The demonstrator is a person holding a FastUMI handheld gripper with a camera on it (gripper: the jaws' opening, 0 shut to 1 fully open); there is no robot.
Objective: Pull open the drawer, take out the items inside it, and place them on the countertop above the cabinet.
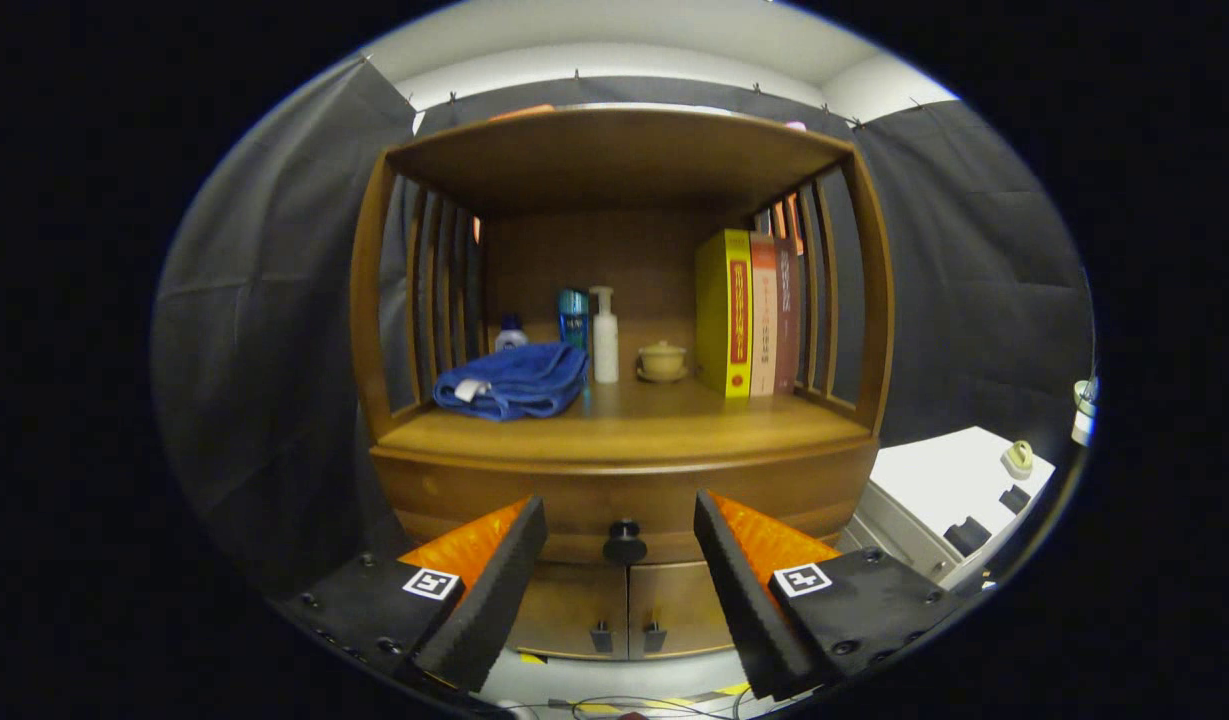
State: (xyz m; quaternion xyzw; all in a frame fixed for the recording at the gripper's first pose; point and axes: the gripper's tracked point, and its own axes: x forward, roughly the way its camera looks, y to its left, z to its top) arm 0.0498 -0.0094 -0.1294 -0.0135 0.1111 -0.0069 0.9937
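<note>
Drawer (pixel 624 497) is shut, its knob (pixel 625 543) between the fingers of the open hand-held gripper (pixel 621 530); closing off-centre could slip off the small round knob

Markings in view, none legible

The tall yellow book (pixel 725 312) right of centre carries a red spine panel with small characters too blurred to read; the orange-and-cream book (pixel 763 315) and dark red book (pixel 785 312) beside it bear vertical print, equally unreadable; the blue bottle's (pixel 573 317) label is a smear; each black gripper finger (pixel 474 600) at the lower frame wears a square black-and-white coded tag (pixel 431 583), a pattern rather than text.
</note>
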